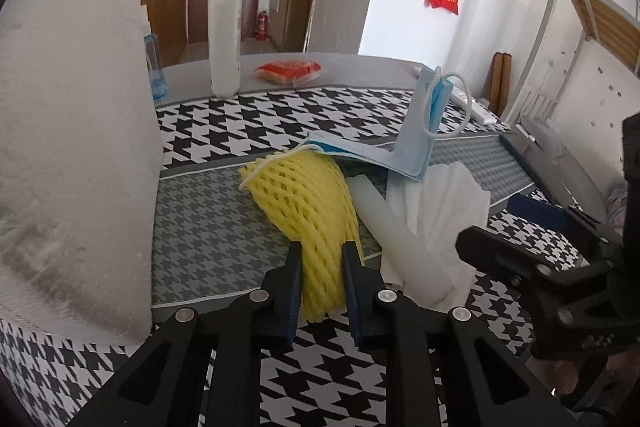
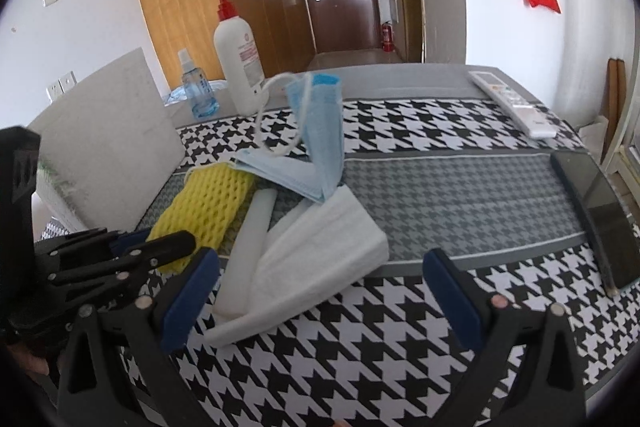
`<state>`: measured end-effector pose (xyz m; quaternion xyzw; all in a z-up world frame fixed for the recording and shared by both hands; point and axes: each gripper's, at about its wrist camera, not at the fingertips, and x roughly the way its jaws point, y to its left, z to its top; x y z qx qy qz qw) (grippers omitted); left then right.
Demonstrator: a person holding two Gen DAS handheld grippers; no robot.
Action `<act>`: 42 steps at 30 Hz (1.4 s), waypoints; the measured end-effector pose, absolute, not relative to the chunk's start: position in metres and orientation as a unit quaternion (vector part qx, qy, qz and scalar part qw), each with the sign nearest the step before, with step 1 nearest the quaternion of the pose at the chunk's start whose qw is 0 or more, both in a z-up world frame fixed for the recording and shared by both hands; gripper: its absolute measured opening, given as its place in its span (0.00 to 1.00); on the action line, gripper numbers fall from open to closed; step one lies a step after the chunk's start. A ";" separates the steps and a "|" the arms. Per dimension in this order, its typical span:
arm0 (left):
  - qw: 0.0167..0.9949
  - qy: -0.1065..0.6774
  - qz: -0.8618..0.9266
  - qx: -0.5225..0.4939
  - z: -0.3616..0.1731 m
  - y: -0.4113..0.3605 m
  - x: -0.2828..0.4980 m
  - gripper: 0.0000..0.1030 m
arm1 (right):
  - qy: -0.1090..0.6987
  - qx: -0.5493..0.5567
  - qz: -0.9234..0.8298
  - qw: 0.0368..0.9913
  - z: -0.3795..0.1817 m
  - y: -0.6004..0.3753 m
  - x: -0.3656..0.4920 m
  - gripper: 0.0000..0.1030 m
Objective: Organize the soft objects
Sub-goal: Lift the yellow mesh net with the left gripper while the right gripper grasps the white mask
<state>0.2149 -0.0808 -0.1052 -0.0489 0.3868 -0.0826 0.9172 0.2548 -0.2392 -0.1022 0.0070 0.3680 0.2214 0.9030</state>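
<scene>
A yellow foam net (image 1: 308,203) lies on the houndstooth tablecloth (image 1: 320,379). My left gripper (image 1: 322,267) is shut on its near end, and the mesh fills the gap between the blue pads. A folded blue face mask (image 1: 400,155) rests on the net's far end, one half standing up. Right of the net lie a white foam tube (image 1: 384,223) and a stack of white tissues (image 1: 440,211). In the right wrist view my right gripper (image 2: 322,263) stands wide open just short of the tissues (image 2: 320,247), touching nothing. The net (image 2: 208,203) and mask (image 2: 316,147) are to its left.
A large white foam block (image 1: 72,147) stands close on the left. At the back are a white pump bottle (image 2: 240,67), a small spray bottle (image 2: 196,87) and a red packet (image 1: 288,70). A remote (image 2: 512,103) and a dark phone (image 2: 596,215) lie on the right.
</scene>
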 end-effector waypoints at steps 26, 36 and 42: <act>0.933 0.345 -0.094 -0.030 -0.088 -0.079 0.180 0.20 | 0.398 0.014 0.231 0.888 -0.112 -0.223 0.252 0.08; 0.941 0.323 -0.093 -0.029 -0.077 -0.075 0.159 0.20 | 0.362 0.007 0.222 0.906 -0.085 -0.228 0.231 0.08; 0.947 0.307 -0.093 -0.026 -0.071 -0.070 0.143 0.20 | 0.348 0.005 0.222 0.911 -0.073 -0.227 0.217 0.08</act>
